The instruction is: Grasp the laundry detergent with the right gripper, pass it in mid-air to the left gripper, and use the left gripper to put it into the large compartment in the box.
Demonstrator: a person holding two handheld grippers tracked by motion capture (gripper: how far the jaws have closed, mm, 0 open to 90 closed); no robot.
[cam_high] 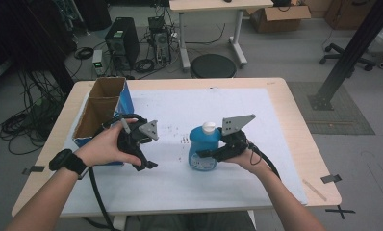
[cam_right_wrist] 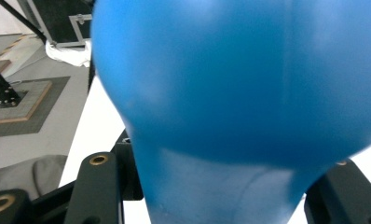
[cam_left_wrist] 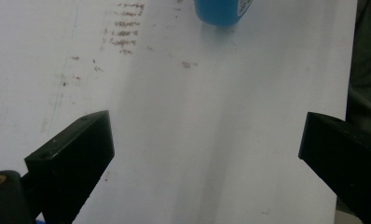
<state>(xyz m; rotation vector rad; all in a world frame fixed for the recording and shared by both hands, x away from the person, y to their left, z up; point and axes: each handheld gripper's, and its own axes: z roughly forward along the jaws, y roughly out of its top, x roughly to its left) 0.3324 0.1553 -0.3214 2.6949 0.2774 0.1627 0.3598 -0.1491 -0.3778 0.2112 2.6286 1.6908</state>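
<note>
**Operator:** My right fingers [cam_right_wrist: 97, 186] are pinched on the blue bottle [cam_high: 204, 149], one on each side of its narrower part, as the right gripper view has it; the bottle's body bulges out just past them. My left fingers [cam_left_wrist: 76, 156] are spread wide with nothing between them but white sheet.

**Observer:** Where does the bottle stand?

**Operator:** Upright on the white sheet [cam_high: 189, 192] that covers the worktop [cam_high: 295, 125], about the middle of it, white cap [cam_high: 208, 127] on top; the right gripper [cam_high: 210, 155] comes at it from the side, roughly level. In the high view I cannot tell whether its base is touching the sheet or just clear of it.

**Observer:** So what do you count as done?

**Operator:** The grasp, I judge; the reach is over and the hold looks firm. What the bottle is bound for I can only guess; the open cardboard box [cam_high: 100, 108] at the left edge of the worktop looks the likely place, and it is well apart from the bottle.

**Observer:** And the left gripper?

**Operator:** The left gripper [cam_high: 144, 161] hovers near the box, between it and the bottle, pointing down at the sheet; the bottle's base shows at the top of its own view, some way off; it has taken no part in the hold. Lifting, carrying and setting down are all left, as I read it.
</note>
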